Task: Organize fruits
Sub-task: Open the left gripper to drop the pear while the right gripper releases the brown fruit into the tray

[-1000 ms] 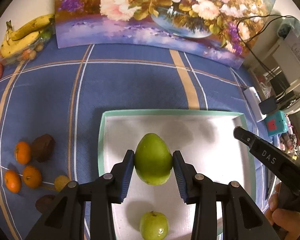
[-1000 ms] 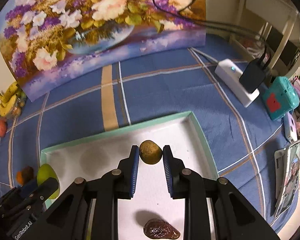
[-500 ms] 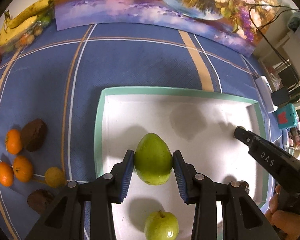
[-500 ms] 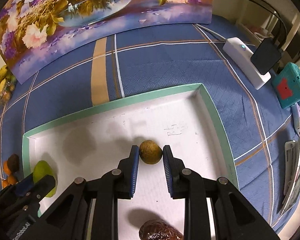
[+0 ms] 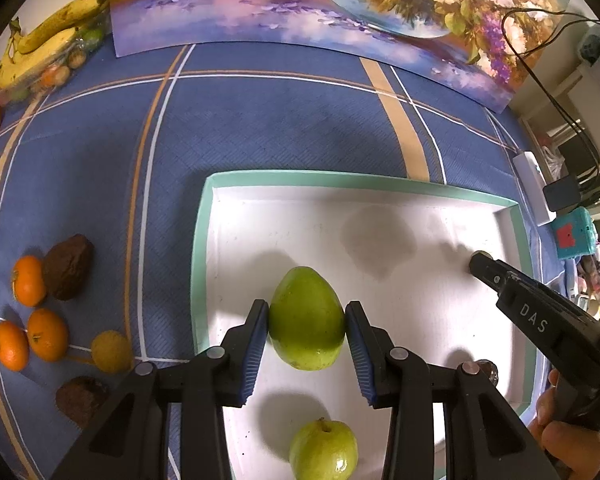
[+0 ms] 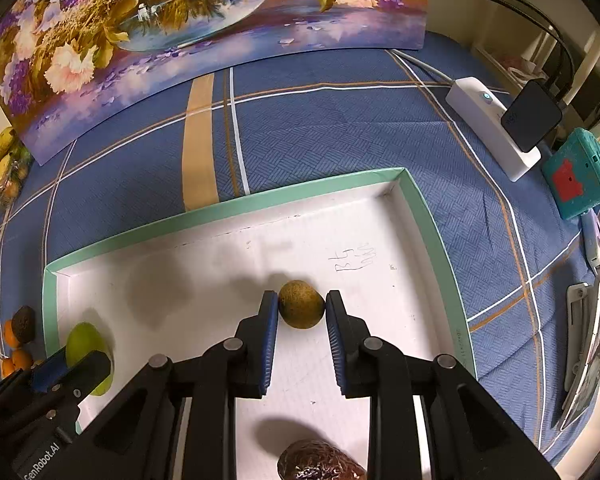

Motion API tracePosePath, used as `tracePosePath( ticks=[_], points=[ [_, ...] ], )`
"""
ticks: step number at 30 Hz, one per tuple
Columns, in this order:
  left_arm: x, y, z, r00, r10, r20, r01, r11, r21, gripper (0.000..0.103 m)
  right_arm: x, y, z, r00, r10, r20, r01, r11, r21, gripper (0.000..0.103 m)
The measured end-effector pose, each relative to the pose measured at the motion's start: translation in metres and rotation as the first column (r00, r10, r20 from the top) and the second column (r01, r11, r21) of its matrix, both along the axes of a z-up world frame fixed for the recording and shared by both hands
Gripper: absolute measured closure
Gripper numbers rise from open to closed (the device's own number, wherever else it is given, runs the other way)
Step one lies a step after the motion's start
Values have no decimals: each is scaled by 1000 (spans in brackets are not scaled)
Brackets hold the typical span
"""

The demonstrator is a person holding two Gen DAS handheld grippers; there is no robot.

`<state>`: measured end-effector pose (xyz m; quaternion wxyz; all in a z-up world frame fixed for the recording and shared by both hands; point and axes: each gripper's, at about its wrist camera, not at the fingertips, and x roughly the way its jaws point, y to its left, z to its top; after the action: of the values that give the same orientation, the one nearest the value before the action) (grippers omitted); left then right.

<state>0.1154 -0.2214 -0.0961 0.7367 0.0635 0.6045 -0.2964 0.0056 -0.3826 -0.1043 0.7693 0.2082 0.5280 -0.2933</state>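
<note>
My left gripper (image 5: 306, 316) is shut on a large green mango (image 5: 306, 320) and holds it above the white tray (image 5: 380, 186) with the green rim. A green guava (image 5: 324, 450) lies in the tray below it. My right gripper (image 6: 302, 310) is shut on a small yellow-brown round fruit (image 6: 301, 309) low over the tray (image 6: 228, 206). A wrinkled brown fruit (image 6: 320, 462) lies in the tray under it. The left gripper and the mango (image 6: 86, 346) also show at the lower left of the right wrist view.
Left of the tray lie three oranges (image 5: 46, 334), two dark brown fruits (image 5: 68, 266) and a yellow fruit (image 5: 110, 350). Bananas (image 5: 44, 46) sit at the far left. A flower painting (image 5: 320, 12) stands behind. A white power strip (image 6: 492, 132) and teal box (image 6: 578, 174) sit at the right.
Both grippers have come lower and nearer to the tray with their fruits still held. The tray looks larger in both views.
</note>
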Motion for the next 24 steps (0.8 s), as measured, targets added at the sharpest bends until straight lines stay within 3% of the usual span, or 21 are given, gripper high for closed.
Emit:
tracePosePath(
  ticks=[8, 22, 24],
  points=[
    [-1, 2, 23, 1000, -7, 29, 9, 999, -41, 55, 1, -1, 10, 1000, 4, 1, -4, 1000, -9, 76],
    [2, 20, 88, 989, 20, 149, 4, 987, -159, 55, -4, 15, 84, 988, 50, 143, -37, 995, -90, 76],
    [5, 24, 90, 987, 36, 157, -11, 988, -155, 44, -6, 16, 91, 986, 53, 157, -37, 994, -98, 76]
  ],
)
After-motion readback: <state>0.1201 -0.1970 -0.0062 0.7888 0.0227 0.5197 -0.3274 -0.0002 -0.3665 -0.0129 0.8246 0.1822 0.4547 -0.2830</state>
